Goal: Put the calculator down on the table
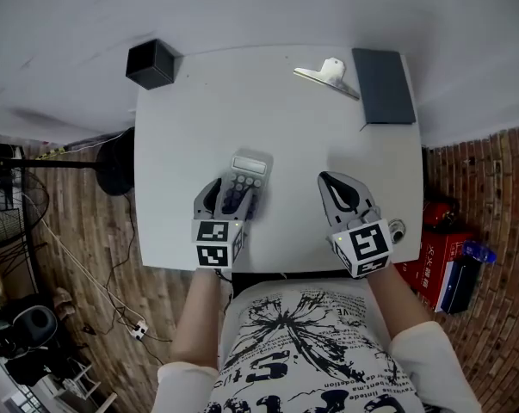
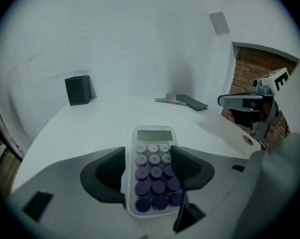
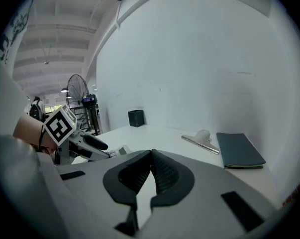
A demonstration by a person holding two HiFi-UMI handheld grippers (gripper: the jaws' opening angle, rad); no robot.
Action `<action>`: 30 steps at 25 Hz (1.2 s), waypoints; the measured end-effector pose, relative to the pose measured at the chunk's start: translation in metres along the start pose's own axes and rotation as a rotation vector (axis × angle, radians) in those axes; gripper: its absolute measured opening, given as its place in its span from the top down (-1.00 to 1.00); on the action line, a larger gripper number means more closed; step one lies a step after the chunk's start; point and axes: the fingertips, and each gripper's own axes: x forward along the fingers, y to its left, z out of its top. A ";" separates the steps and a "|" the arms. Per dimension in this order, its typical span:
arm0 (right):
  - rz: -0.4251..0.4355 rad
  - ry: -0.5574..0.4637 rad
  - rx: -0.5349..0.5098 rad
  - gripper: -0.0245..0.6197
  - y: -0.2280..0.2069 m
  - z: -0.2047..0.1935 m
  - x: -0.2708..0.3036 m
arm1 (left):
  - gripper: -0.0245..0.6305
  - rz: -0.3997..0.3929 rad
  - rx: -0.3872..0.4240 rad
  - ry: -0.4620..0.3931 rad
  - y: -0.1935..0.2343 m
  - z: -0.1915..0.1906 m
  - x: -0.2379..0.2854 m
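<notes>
Calculator (image 2: 152, 138) lies flat near the front edge of the white tabletop (image 1: 285, 136), between the wide-open jaws of the left hand-held gripper (image 2: 149, 166), whose pads stand clear of it. To its right, the right hand-held gripper (image 3: 150, 156) has its jaws together and holds nothing. Farther back are a silver clip (image 1: 328, 76), a dark notebook (image 1: 384, 86) and a black box (image 1: 151, 64), then the white wall (image 1: 242, 7).

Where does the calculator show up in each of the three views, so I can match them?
Head view: calculator lower centre of the table, between the left gripper's jaws.
Left gripper view: bottom centre, lying between the open jaws.
Right gripper view: just a sliver, left of centre, by the left gripper's tip.
Shared landmark: black box at the table's far left corner.
</notes>
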 end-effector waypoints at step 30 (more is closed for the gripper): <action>-0.100 -0.183 -0.082 0.88 0.024 0.063 -0.104 | 0.88 -0.123 0.153 -0.505 -0.064 0.116 -0.183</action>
